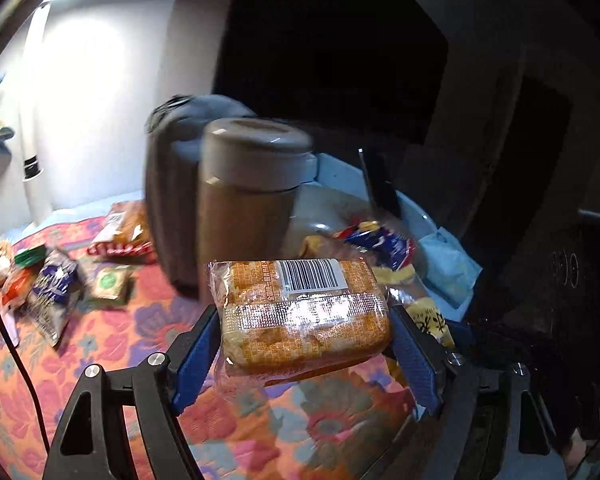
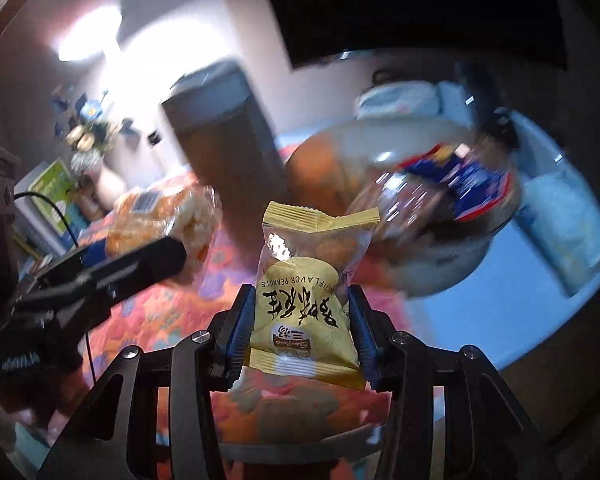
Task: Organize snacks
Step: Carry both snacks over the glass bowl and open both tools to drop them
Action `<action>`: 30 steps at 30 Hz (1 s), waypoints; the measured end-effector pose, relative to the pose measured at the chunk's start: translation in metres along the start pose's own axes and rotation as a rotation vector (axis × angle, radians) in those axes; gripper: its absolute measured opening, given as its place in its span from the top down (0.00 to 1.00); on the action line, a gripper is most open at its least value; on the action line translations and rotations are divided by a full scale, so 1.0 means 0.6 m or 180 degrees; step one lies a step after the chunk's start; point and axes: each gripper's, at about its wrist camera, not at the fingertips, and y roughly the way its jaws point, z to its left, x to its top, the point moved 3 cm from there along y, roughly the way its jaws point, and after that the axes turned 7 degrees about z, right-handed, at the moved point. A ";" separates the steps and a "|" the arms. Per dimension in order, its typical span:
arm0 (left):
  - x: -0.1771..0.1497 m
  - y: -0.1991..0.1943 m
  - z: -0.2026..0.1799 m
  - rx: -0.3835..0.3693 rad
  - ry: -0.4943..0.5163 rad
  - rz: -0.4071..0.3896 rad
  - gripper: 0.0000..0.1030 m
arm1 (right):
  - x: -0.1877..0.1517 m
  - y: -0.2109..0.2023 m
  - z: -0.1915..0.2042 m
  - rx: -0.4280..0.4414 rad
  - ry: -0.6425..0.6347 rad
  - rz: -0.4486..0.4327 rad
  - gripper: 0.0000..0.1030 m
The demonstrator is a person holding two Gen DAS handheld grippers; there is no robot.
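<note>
My left gripper (image 1: pixel 304 344) is shut on an orange snack pack with a barcode label (image 1: pixel 304 312) and holds it above the flowered tablecloth (image 1: pixel 132 344). The left gripper (image 2: pixel 100 268) and its pack (image 2: pixel 160 220) also show at the left of the right wrist view. My right gripper (image 2: pixel 302 332) is shut on a yellow peanut packet (image 2: pixel 304 300), held upright above the cloth. A clear bowl (image 2: pixel 420 208) with a blue snack packet (image 2: pixel 464 184) in it lies ahead on the right; it also shows in the left wrist view (image 1: pixel 328 204).
A grey lidded canister (image 1: pixel 248 200) and a darker container (image 1: pixel 168 200) stand in mid-table. Several loose snack packets (image 1: pixel 56 288) lie on the cloth at the left. A pale blue bag (image 1: pixel 448 264) lies right of the bowl. A flower vase (image 2: pixel 100 168) stands far left.
</note>
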 end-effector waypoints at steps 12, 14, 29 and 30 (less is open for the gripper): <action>0.076 0.098 -0.096 0.0071 -0.0090 0.0059 0.22 | 0.109 -0.030 -0.154 -0.0055 0.0428 -0.0444 0.57; 0.088 0.111 -0.104 0.0117 -0.0127 0.0068 0.22 | 0.130 -0.023 -0.167 -0.0033 0.0450 -0.0455 0.57; 0.148 0.180 -0.119 0.0512 -0.0316 -0.0098 0.20 | 0.255 0.048 -0.217 0.0216 0.0405 -0.0309 0.55; 0.150 0.183 -0.121 0.0535 -0.0315 -0.0125 0.18 | 0.261 0.053 -0.218 0.0205 0.0396 -0.0296 0.55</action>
